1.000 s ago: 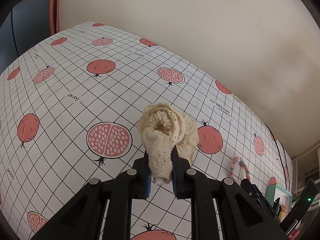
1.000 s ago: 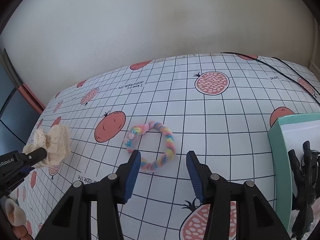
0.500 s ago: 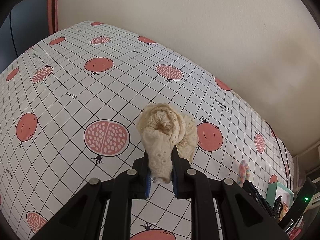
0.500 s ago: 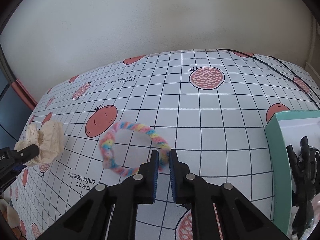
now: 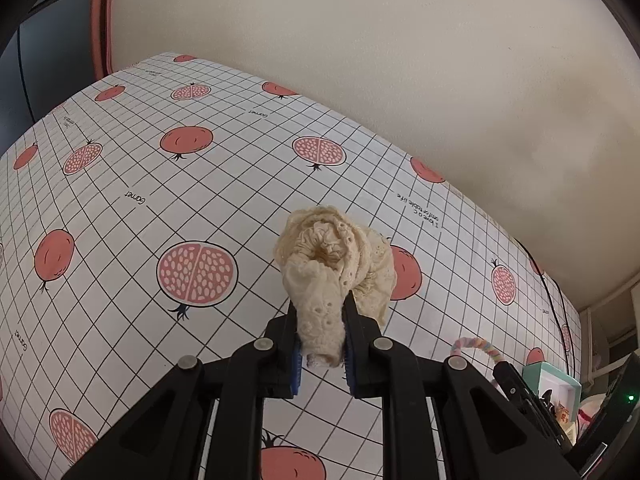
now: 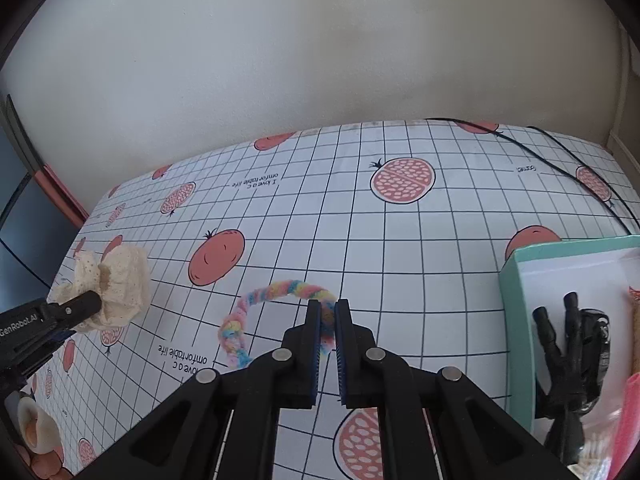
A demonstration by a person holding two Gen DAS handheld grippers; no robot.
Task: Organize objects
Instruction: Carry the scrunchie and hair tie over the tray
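— What's the right gripper (image 6: pixel 327 316) doing, nearest us?

— Its jaws were spread over the rainbow scrunchie (image 6: pixel 276 312) a second ago; now they're clamped together on the ring's near right side. The loop looks lifted off the tablecloth (image 6: pixel 400 248), its left end sagging down.

— So that grab is done?

— I'd say so. The next thing is probably the carry to the teal box (image 6: pixel 516 320) just to its right, where a black hair claw (image 6: pixel 568 360) already lies.

— And the left gripper (image 5: pixel 322 328)?

— Unchanged through all of this: shut tight on the cream lace scrunchie (image 5: pixel 336 264), held up above the cloth over on the left side. The fabric bulges out beyond the fingertips, towards the far wall (image 5: pixel 360 40).

— Both hands loaded, then.

— Yes, two hair ties in the air at once, well apart from each other. My guess is the right one goes into the box first, being nearer. The soft loop may swing or snag on the box's rim, so a clear lift over the wall seems wise.

— Anything farther back?

— Only the cloth's far stretch and a black cable (image 6: pixel 560 160) at the far right.
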